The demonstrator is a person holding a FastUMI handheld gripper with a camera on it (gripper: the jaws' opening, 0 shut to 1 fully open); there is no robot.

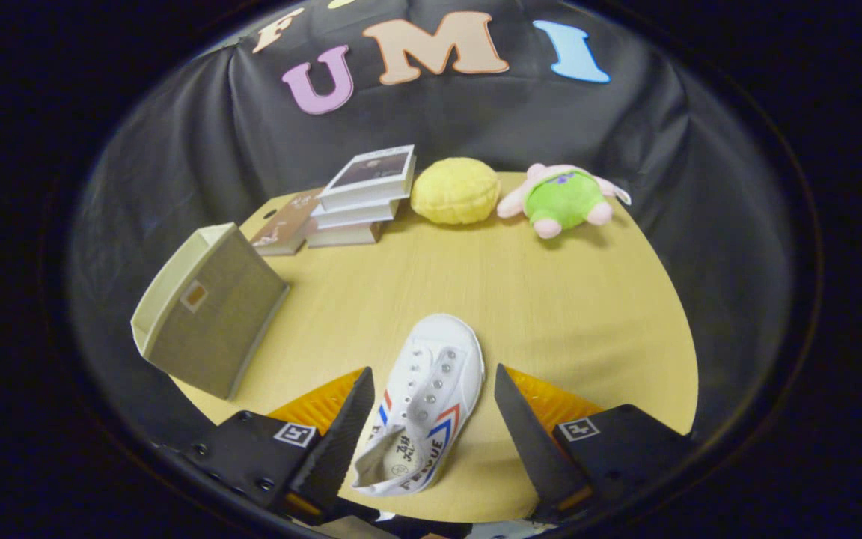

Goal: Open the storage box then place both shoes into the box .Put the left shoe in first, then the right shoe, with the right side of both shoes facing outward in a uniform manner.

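We hold the hand-held gripper (431, 419) low over the desk (551, 299), fingers spread wide, one shoe (431, 397) lying between them. The shoe is a white canvas sneaker with red and blue side stripes, toe pointing away from us, heel and opening nearest the gripper. The left finger (345, 434) sits close against the shoe's side, possibly touching; the right finger (524, 434) stands clear of it, so nothing is pinched yet. The box (206, 314) stands well off ahead and to the left of the fingers, near the desk edge, tilted or lying on its side with the opening turned away to the left; whether it counts as opened we cannot tell from here. Beyond it, at the back of the desk, sit a stack of books (364, 198), a yellow cushion (455, 191) and a green and pink plush (562, 198), all well apart from the shoe. We judge the step in hand to be the grasp of this shoe; whether it is the left or the right one we cannot say for sure. To do it well we would centre the gripper so both fingers meet the sides evenly near the middle or heel collar, where the canvas is stiffer, then close firmly enough that the soft upper does not fold and slip. We would lift level, keep track of which side carries the stripes outward, and approach the box mouth squarely. Risk: an off-centre squeeze may twist the shoe.
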